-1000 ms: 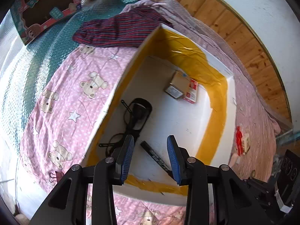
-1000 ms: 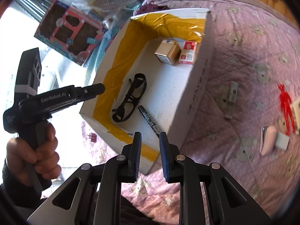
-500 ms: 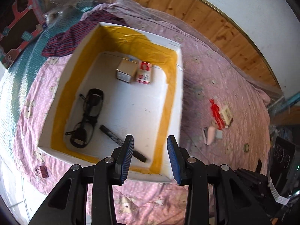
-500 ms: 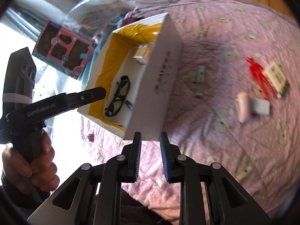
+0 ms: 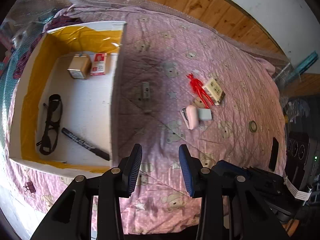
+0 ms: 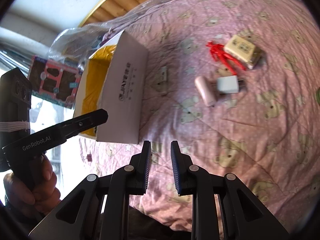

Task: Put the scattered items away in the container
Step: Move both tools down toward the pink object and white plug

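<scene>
A: On the left, the white cardboard box lined with yellow tape [image 5: 66,98] already holds black glasses [image 5: 50,124], a black marker [image 5: 86,141] and two small cartons.

B: And the left gripper [image 5: 160,167]?

A: Jaws spread, empty, above the pink bear-print bedspread [image 5: 230,140]. Further right lie a red plastic figure [image 5: 199,89], a pink oblong case [image 5: 192,117] and a white charger cube [image 5: 204,114], touching.

B: The right gripper [image 6: 160,167]?

A: Narrowly parted, holding nothing. The blurred grey piece [image 6: 162,74] beside the box is possibly a clip. Pinching the case could drag the charger or snag soft fabric.
</scene>
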A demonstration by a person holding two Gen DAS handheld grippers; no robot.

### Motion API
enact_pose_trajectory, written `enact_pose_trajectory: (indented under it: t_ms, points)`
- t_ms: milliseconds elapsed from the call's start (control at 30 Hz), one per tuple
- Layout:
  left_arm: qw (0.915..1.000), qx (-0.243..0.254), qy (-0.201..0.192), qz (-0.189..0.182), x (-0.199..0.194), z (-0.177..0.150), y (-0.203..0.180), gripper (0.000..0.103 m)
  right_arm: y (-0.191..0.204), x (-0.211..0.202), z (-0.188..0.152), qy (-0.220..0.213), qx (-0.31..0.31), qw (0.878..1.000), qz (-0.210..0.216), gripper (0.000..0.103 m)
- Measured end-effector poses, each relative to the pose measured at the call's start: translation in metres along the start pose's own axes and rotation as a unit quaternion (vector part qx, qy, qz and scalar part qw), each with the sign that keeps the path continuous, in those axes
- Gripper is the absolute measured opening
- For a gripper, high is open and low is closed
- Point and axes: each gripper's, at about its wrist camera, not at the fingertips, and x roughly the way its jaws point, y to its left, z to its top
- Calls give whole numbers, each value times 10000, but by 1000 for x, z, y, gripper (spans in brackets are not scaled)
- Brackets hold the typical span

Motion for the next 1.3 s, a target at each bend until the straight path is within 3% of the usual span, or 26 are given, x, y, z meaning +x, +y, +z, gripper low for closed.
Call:
enact_pose_trajectory:
  t_ms: [600,1300]
  points:
    - [9987,251,365,-234,58,35,-60,44,-57,-20,31,-162,344,9988,-301,23]
    - [9928,-258,1163,-139,158,70,-67,45,-95,49,95,408,162,9968,-662,33]
